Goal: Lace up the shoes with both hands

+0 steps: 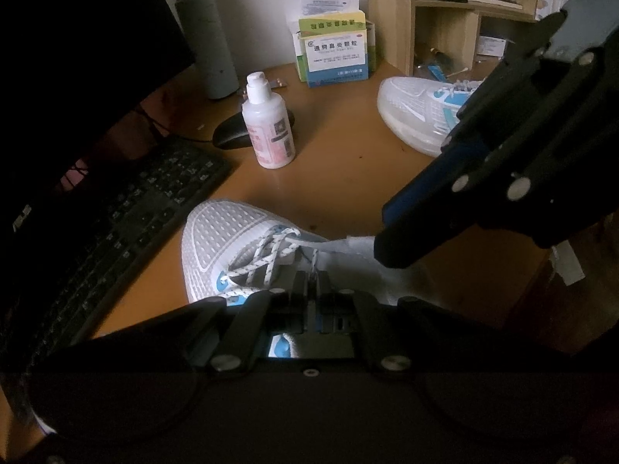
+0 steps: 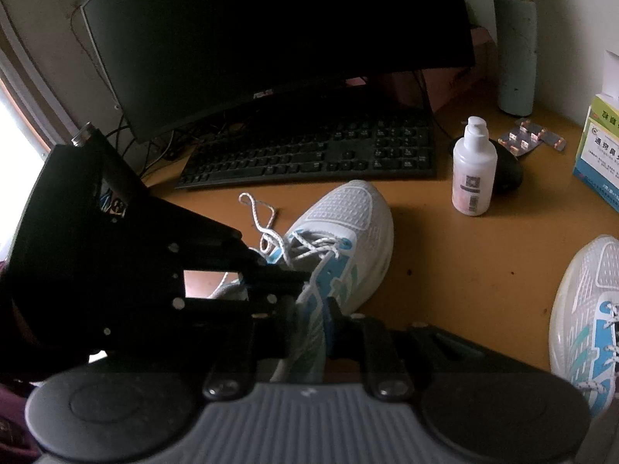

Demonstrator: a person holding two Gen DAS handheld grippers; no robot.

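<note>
- While the near shoe [image 2: 348,224] has only its toe-end eyelets crossed, upper rows remain unlaced.
- Left gripper [image 1: 312,270] pinches the lace [image 1: 314,259]; right gripper [image 2: 309,309] clamps the shoe's side.
- Loose lace end [image 2: 257,212] lies left of it.

2 wrist cams, close, angled down, sharing shoe [image 1: 232,239]

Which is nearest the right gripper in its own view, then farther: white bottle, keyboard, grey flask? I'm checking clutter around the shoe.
From the right gripper:
1. White bottle, right of the shoe.
2. Keyboard, behind the shoe; close to the bottle's rank.
3. Grey flask, far right corner.
</note>
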